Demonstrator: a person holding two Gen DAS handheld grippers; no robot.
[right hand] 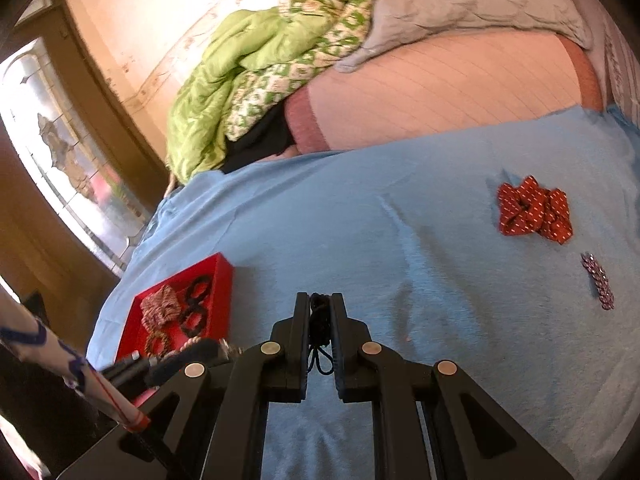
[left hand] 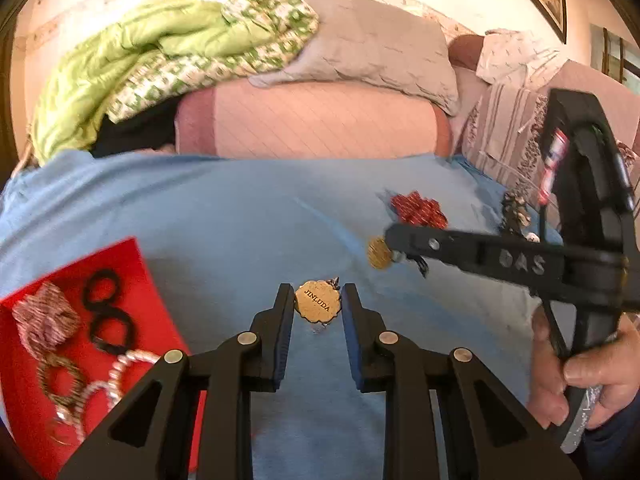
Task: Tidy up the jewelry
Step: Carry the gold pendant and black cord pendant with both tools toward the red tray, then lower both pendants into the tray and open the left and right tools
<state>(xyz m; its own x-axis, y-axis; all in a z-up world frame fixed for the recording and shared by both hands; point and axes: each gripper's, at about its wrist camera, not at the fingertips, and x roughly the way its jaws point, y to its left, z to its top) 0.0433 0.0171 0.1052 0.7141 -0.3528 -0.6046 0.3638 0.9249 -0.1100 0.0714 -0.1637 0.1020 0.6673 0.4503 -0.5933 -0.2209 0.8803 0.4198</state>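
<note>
Left tool [left hand: 317, 304]: its jaws stand part-way closed with the gold tag [left hand: 318, 306] between the blue pads. The pads look close to the tag's scalloped rim, but whether they press on it cannot be told; the tag may simply lie on the bed behind them.
Gold tag: a small flat metal disc stamped JINLUDA, with a little clasp at its top edge. It should be light, stiff and slippery, so the rim, edge to edge, is the place to pinch it.
Right tool [right hand: 320, 320]: clamped fully on a thin black cord [right hand: 319, 334], whose loops hang down between the pads. In the left view a second gold disc [left hand: 379, 253] dangles at this tool's tip.
Black cord: soft, limp and light. It will swing and could slip through, so a hold near the knotted bunch is safer than on a single strand.
Red tray [right hand: 224, 270]: near the bed's left edge, already holding a pink woven scrunchie [left hand: 46, 316], black hair ties [left hand: 105, 308] and beaded bracelets [left hand: 116, 376].
Bed [left hand: 224, 216]: a blue sheet carries everything.
Red scrunchie [right hand: 534, 210]: farther out toward the right edge, soft cloth, easy to grab by any fold.
Jewelled clip [right hand: 598, 286]: just beside it on the right, small, rigid and likely fragile at the stones. It is best taken across its narrow sides.
Far end: pink bolster [left hand: 316, 120], grey pillow [left hand: 372, 40] and green quilt [left hand: 152, 48].
</note>
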